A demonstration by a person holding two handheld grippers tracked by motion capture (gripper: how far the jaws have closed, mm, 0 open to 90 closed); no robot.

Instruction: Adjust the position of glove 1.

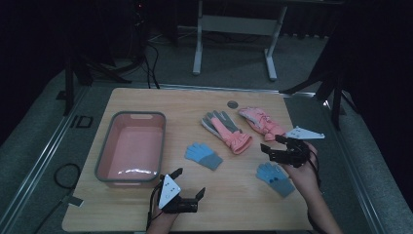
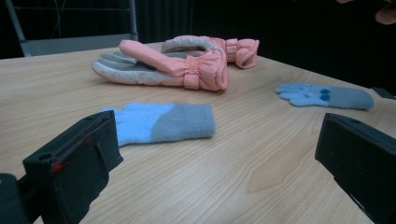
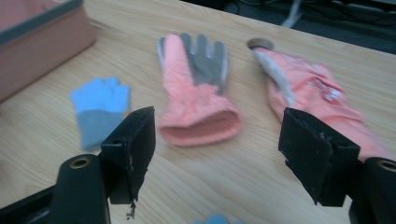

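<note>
Two pairs of gloves lie on the wooden table. A pink and grey glove (image 1: 226, 130) (image 3: 196, 93) lies palm up in the middle, and its pink mate (image 1: 261, 122) (image 3: 313, 88) lies to its right. A small blue and grey glove (image 1: 203, 155) (image 2: 159, 122) sits mid-table, and another blue glove (image 1: 275, 178) (image 2: 327, 95) lies under my right hand. My right gripper (image 1: 272, 144) (image 3: 217, 140) hovers open above the table, pointing at the pink gloves, nothing between its jaws. Near the front edge my left gripper (image 1: 190, 181) (image 2: 215, 140) is open and low, facing the nearer blue glove.
A pink bin with a grey rim (image 1: 130, 146) (image 3: 37, 37) stands at the left of the table with nothing in it. A small round disc (image 1: 233, 104) is set in the tabletop near the far edge. Beyond the table stand desk legs and cables on the floor.
</note>
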